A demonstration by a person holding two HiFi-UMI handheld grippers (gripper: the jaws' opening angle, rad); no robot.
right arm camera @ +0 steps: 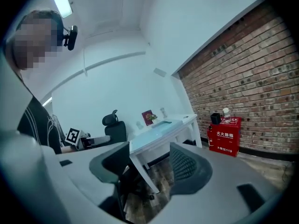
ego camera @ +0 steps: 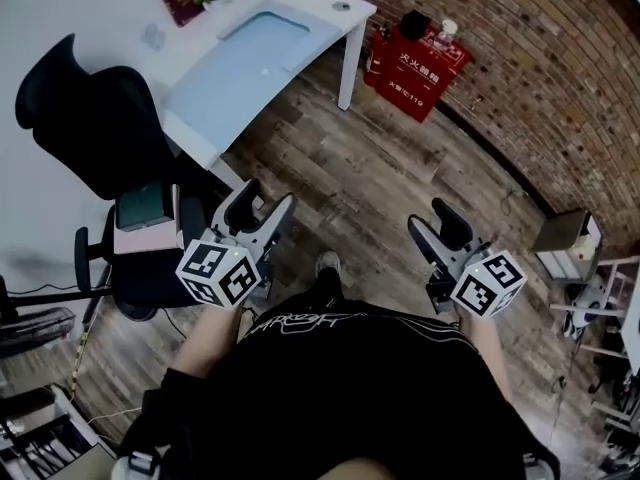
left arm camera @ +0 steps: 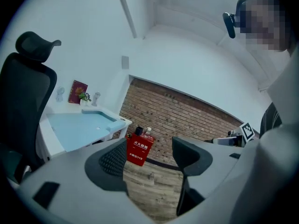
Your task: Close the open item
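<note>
Jaws stand apart and empty on both left gripper (ego camera: 265,204) and right gripper (ego camera: 432,222) above the wooden floor (ego camera: 380,183), while a small box (ego camera: 145,216), its lid unclear, sits on the black chair (ego camera: 90,118) beside the left gripper.

1. bare wood floor (ego camera: 400,168) lies open from 12 to 1 o'clock, ahead of my left gripper (ego camera: 268,203) and right gripper (ego camera: 430,223).
2. the white desk (ego camera: 250,68) blocks 11 o'clock.
3. the black office chair (ego camera: 100,138) stands at 9 o'clock, just beside the left gripper.
4. the red box (ego camera: 420,63) and brick wall (ego camera: 530,88) close off 12 to 2.
5. a pale box (ego camera: 568,240) stands at 3 o'clock, near the right gripper.
</note>
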